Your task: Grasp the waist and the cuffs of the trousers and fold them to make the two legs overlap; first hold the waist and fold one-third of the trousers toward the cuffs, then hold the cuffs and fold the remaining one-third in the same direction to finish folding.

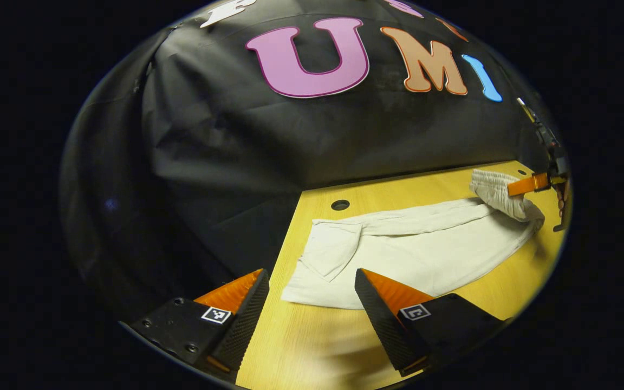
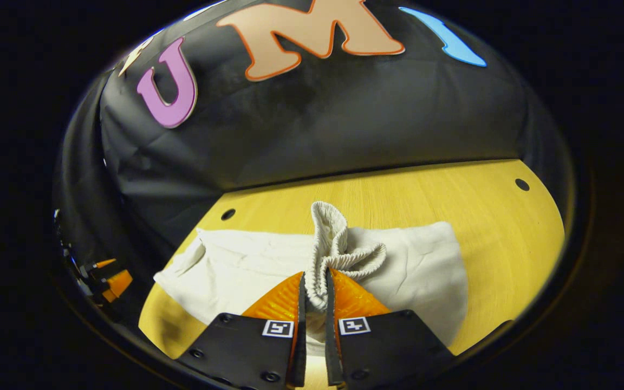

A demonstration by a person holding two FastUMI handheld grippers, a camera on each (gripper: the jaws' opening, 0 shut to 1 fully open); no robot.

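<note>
**Soft cloth, one end gripped: take the cuffs by the hem next**

Start with what is nearest you. Your right gripper (image 2: pixel 314 284) has its two fingers pressed close together on the elastic waist (image 2: pixel 339 246) of the trousers (image 2: pixel 225 265); the gathered band stands up in a bunched ridge between them, lifted clear of the rest of the cloth. Your left gripper (image 1: pixel 312 295) is spread wide and holds nothing. It hovers over the near edge of the table (image 1: pixel 312 346), just short of the cuffs (image 1: pixel 323 254).

Beyond the fingers, the trousers lie lengthwise along the table, pale and mostly flat, cuffs toward the table's left end and waist toward its right end. In the left gripper view one cuff corner is turned back on itself, so the hem there is doubled.

Expect this garment to handle as light, limp cloth: it should drape and sag from any single grip, and it looks unlikely to slip much on ribbed elastic. The waistband is the thickest, firmest part, so your present hold is probably a sound one. The cuffs are thinner; I would take them at the hem edge, pinching both layers together, or the lower layer may stay behind on the table.

Farther off, a round hole (image 1: pixel 340 205) sits in the table near its far edge, just beyond the trousers.
</note>
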